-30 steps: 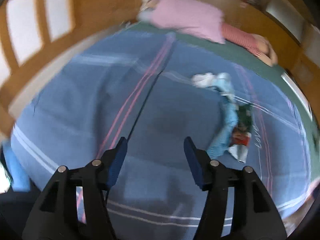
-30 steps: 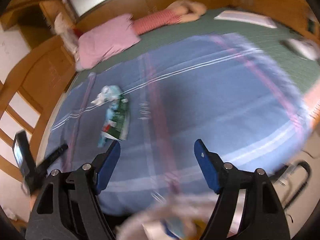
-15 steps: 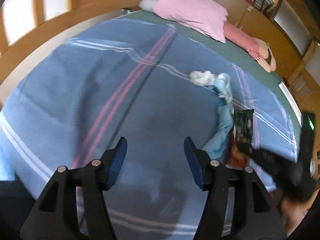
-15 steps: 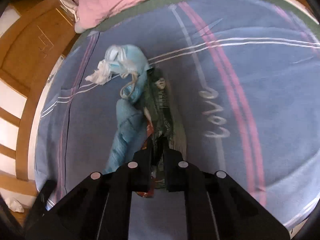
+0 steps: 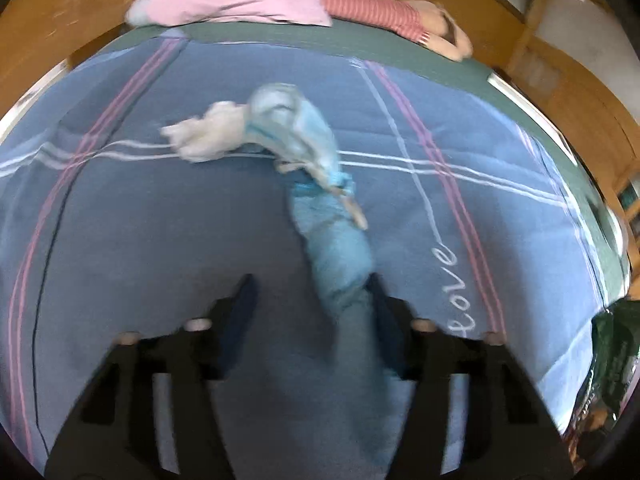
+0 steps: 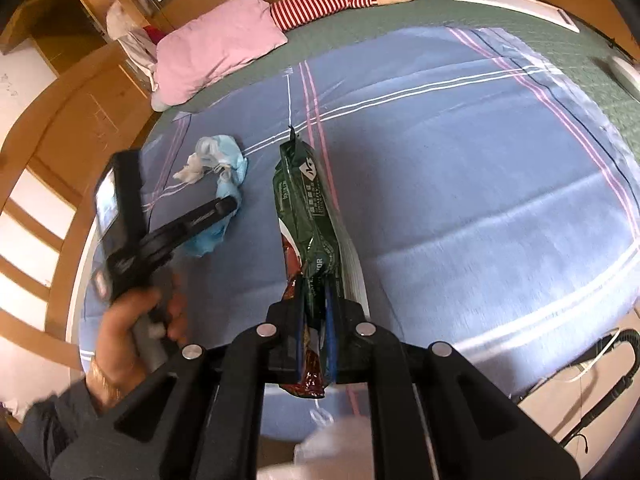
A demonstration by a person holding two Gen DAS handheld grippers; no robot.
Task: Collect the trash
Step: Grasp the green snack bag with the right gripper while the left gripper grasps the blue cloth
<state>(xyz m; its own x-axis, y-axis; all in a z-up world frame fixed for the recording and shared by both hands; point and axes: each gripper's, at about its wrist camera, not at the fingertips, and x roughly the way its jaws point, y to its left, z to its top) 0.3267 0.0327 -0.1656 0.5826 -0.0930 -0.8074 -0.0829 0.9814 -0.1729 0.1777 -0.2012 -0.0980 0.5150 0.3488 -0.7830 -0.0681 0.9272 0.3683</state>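
A light blue crumpled wrapper (image 5: pixel 336 248) lies on the blue blanket (image 5: pixel 160 240), joined to a pale blue bundle (image 5: pixel 296 128) and a white tissue (image 5: pixel 208 136). My left gripper (image 5: pixel 311 282) straddles the wrapper's near end. Its jaws are closing; the right finger (image 5: pixel 384 312) touches the wrapper and the left finger stands apart. In the right wrist view my right gripper (image 6: pixel 314 304) is shut on a dark green snack bag (image 6: pixel 308 216), which hangs above the blanket. The same bag shows at the left wrist view's right edge (image 5: pixel 612 344).
A pink pillow (image 6: pixel 216 52) and a doll in red stripes (image 6: pixel 320 0) lie at the bed's head on a green sheet (image 6: pixel 400 12). Wooden bed frame runs along the left (image 6: pixel 60 140). Something white (image 6: pixel 332 440) sits below my right gripper. A black cable (image 6: pixel 612 360) lies on the floor.
My right gripper shut on the green bag and lifted it off the blanket. My left gripper moved right and down onto the blue wrapper, its jaws narrower.
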